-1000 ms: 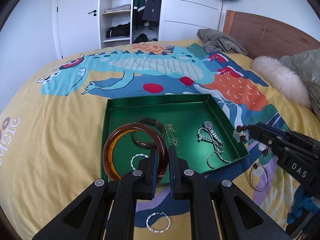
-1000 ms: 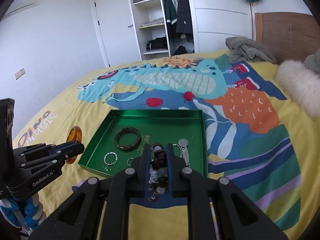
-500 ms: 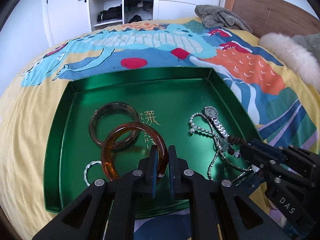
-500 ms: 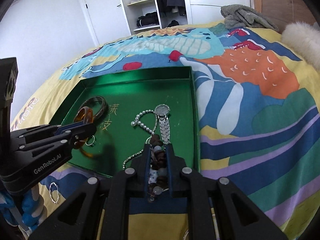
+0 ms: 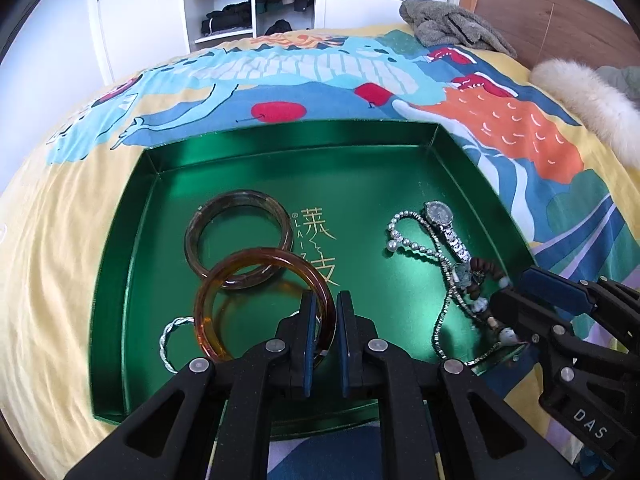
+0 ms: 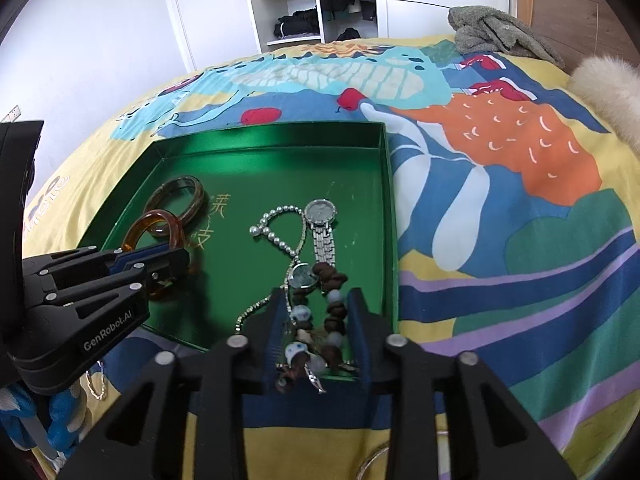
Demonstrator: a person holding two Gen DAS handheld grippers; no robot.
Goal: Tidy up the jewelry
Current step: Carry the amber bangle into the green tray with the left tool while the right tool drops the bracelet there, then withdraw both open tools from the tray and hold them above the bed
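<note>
Left wrist view: the left gripper (image 5: 323,320), nearly closed, pinches the amber bangle (image 5: 262,300) at lower centre over the green tray (image 5: 280,140), apparently to set it inside.

Right wrist view: the right gripper (image 6: 318,320), parted, straddles the beaded bracelet (image 6: 320,320) at the tray's lower edge, seemingly released.

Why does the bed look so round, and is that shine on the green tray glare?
Left wrist view: the fisheye lens bulges the bed, and daylight streaks the tray wall. Right wrist view: the same bulge, corners black, and the left gripper shadows the tray floor.
</note>
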